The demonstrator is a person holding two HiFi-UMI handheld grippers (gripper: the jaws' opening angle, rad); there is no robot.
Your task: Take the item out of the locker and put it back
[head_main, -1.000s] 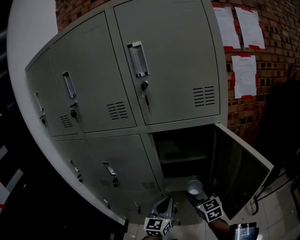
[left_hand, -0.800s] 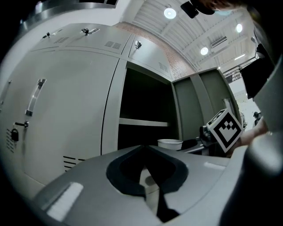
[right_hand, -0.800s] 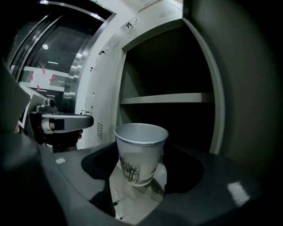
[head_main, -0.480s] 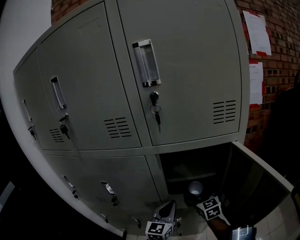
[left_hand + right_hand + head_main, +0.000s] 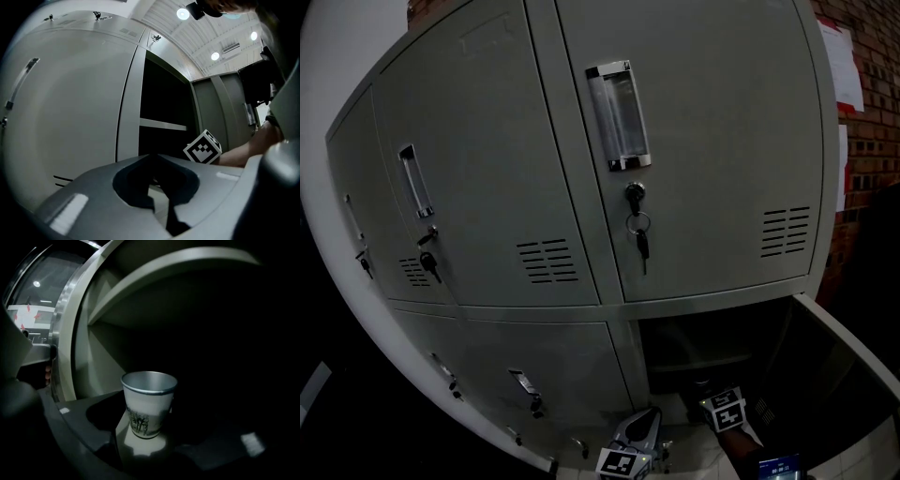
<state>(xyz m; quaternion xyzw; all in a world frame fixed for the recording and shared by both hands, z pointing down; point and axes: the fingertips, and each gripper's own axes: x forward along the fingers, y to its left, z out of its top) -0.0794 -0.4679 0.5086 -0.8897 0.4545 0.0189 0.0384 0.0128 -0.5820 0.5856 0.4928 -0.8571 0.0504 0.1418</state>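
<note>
A white paper cup (image 5: 149,401) with a blue rim and a tree print stands upright between the jaws of my right gripper (image 5: 146,434), which is shut on it. Cup and jaws are inside the dark open lower locker compartment (image 5: 712,337), under its shelf (image 5: 178,277). In the head view only that gripper's marker cube (image 5: 724,410) shows at the compartment's mouth, and the cup is lost in the dark. My left gripper (image 5: 152,161) hangs level just left of the opening, jaws together with nothing in them.
The compartment's door (image 5: 848,370) stands swung out to the right. The other locker doors are closed, and a key (image 5: 638,230) hangs in the one above. A brick wall with pinned papers (image 5: 851,66) is at the far right.
My right gripper has carried the cup forward and down into the open compartment, so the cup no longer shows in the head view. The left gripper has shifted a little towards the lockers.
</note>
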